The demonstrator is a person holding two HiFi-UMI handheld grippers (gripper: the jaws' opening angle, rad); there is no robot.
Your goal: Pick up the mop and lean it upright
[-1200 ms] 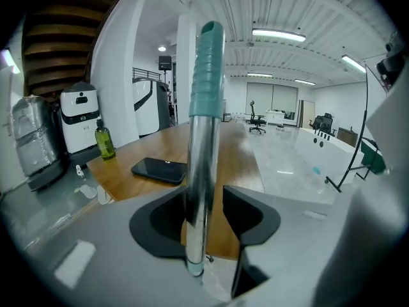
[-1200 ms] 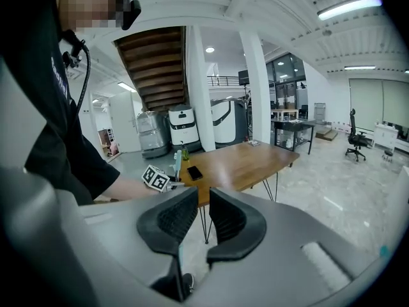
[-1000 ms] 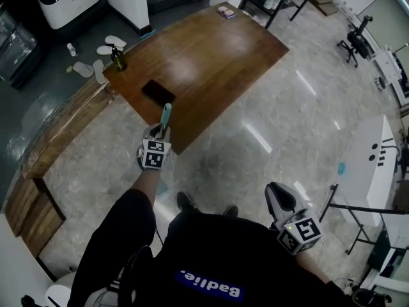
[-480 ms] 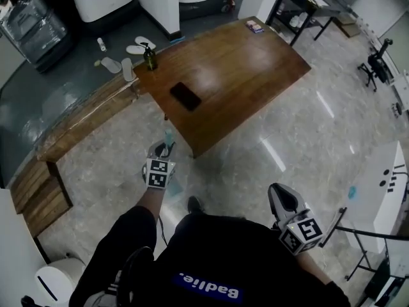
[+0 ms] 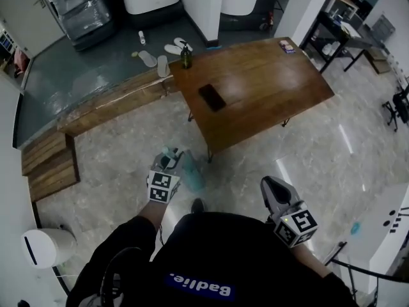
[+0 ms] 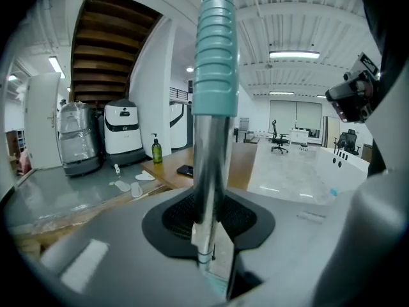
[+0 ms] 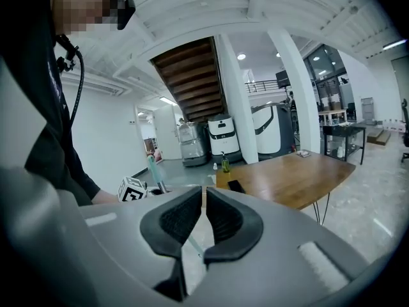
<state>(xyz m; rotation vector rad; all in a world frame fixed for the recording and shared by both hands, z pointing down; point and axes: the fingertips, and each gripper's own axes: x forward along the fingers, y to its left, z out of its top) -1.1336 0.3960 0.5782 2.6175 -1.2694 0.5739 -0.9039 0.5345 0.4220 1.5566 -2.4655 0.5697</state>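
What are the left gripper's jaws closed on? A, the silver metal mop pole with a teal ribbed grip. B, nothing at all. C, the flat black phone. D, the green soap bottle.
A: in the left gripper view, the left gripper has its jaws clamped on the silver metal mop pole with a teal ribbed grip, which rises between them.

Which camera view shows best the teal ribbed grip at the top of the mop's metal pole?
The left gripper view: the teal ribbed grip fills the centre, sharp, its metal pole clamped in the left gripper. The head view shows it only small and blurred above that gripper; the right gripper view shows it far off and thin.
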